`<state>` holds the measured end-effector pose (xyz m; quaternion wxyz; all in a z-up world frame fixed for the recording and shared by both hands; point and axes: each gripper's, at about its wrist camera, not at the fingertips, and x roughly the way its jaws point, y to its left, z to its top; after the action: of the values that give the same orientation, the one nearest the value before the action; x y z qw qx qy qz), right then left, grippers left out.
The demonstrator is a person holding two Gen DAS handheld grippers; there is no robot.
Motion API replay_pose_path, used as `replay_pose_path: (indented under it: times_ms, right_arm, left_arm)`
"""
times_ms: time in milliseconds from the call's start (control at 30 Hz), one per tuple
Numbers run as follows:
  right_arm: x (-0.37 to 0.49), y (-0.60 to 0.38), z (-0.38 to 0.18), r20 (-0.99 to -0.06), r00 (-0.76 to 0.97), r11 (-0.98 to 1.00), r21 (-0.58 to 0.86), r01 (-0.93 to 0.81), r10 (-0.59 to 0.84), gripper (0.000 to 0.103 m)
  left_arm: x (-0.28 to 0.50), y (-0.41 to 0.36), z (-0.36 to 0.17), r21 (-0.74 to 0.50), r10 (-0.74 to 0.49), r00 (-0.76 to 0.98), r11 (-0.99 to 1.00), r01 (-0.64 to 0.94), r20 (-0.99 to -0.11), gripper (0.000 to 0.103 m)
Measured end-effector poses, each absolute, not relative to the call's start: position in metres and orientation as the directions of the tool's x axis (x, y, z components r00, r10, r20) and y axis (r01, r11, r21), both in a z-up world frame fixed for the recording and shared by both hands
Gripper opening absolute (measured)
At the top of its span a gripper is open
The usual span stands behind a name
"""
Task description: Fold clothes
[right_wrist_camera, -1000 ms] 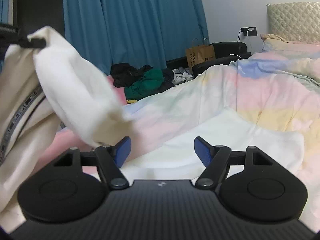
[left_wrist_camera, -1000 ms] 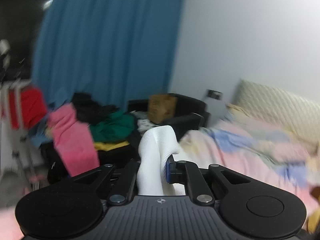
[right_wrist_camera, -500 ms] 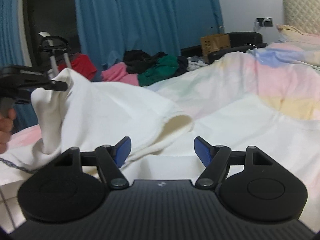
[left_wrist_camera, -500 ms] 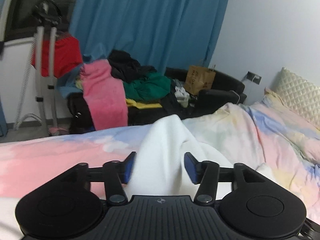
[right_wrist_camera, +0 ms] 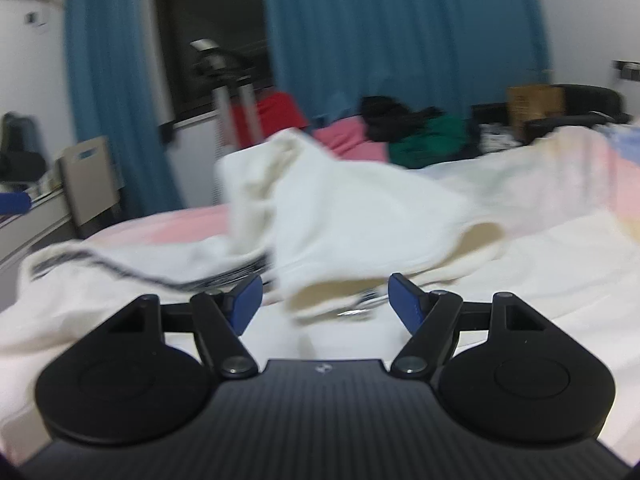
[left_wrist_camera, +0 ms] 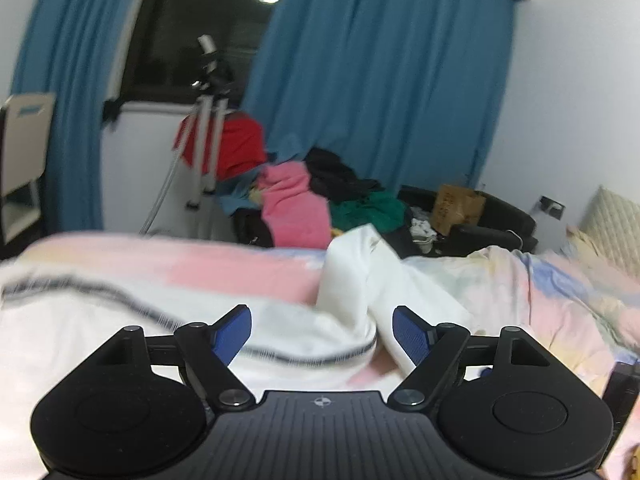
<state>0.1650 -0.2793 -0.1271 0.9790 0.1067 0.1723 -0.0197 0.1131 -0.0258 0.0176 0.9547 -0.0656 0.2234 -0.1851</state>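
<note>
A white garment (left_wrist_camera: 352, 280) with a dark striped band (left_wrist_camera: 100, 292) lies crumpled on the pastel bedspread (left_wrist_camera: 540, 292). It also shows in the right wrist view (right_wrist_camera: 340, 216), bunched up with a fold raised and its striped band (right_wrist_camera: 100, 268) to the left. My left gripper (left_wrist_camera: 322, 332) is open and empty, just above the garment's striped hem. My right gripper (right_wrist_camera: 325, 300) is open and empty, close in front of the garment's folded edge.
A heap of clothes (left_wrist_camera: 320, 200) in pink, black, green and red lies on a dark sofa behind the bed, beside a brown paper bag (left_wrist_camera: 456, 204). A white stand (left_wrist_camera: 200, 140) and blue curtains (left_wrist_camera: 380, 80) are behind. The headboard (left_wrist_camera: 616, 224) is at right.
My left gripper opened and let go of the white garment, which dropped onto the bed. Both grippers swung left and lower over it. The right gripper stayed open.
</note>
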Motion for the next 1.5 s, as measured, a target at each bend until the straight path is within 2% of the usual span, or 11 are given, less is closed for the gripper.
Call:
replay_pose_path:
  times_ms: [367,400,433,467,633,800,1133,1300,1400,1433,1500]
  right_arm:
    - [0.241,-0.269,-0.14,-0.5,0.863,0.967,0.18,0.182,-0.069,0.059]
    - [0.252,-0.266,-0.138,-0.51,0.855,0.975,0.13,0.181,-0.091,0.05]
    - [0.263,-0.26,-0.134,-0.526,0.844,0.984,0.065,0.163,-0.105,0.025]
    - [0.272,-0.255,-0.129,-0.535,0.837,0.989,0.008,0.144,-0.118,0.012]
    - [0.292,-0.264,-0.053,-0.426,0.888,0.983,-0.029,0.181,-0.176,0.009]
    - [0.349,-0.319,0.024,-0.311,0.894,0.942,-0.018,0.334,-0.323,0.009]
    - [0.501,-0.408,0.008,-0.407,0.744,0.838,-0.12,0.532,-0.53,0.009]
    - [0.497,-0.432,-0.029,-0.415,0.801,0.875,0.021,0.483,-0.432,0.018]
    - [0.479,-0.441,-0.035,-0.374,0.849,0.889,0.116,0.443,-0.374,0.074]
    - [0.47,-0.443,-0.035,-0.35,0.861,0.892,0.125,0.434,-0.37,0.084]
    - [0.453,-0.448,-0.035,-0.312,0.878,0.895,0.145,0.422,-0.363,0.084]
  left_arm:
    - [0.115,0.013,-0.015,-0.294,-0.401,0.828,0.907,0.3,-0.391,0.079]
    - [0.121,0.017,-0.019,-0.316,-0.407,0.821,0.902,0.293,-0.4,0.079]
    - [0.122,0.022,-0.022,-0.337,-0.405,0.817,0.9,0.276,-0.41,0.079]
    - [0.123,0.026,-0.026,-0.358,-0.402,0.813,0.897,0.259,-0.42,0.079]
    - [0.125,0.044,-0.037,-0.498,-0.478,0.754,0.836,0.232,-0.451,0.077]
    - [0.127,0.038,-0.035,-0.419,-0.423,0.79,0.877,0.234,-0.445,0.077]
    - [0.174,0.008,-0.067,-0.323,-0.394,0.765,0.912,0.254,-0.51,0.075]
    - [0.189,-0.001,-0.084,-0.295,-0.393,0.749,0.916,0.271,-0.534,0.074]
    - [0.192,-0.007,-0.088,-0.269,-0.388,0.745,0.92,0.284,-0.543,0.073]
    - [0.191,-0.008,-0.088,-0.259,-0.39,0.743,0.92,0.293,-0.544,0.073]
    - [0.19,-0.011,-0.09,-0.239,-0.386,0.742,0.922,0.304,-0.548,0.073]
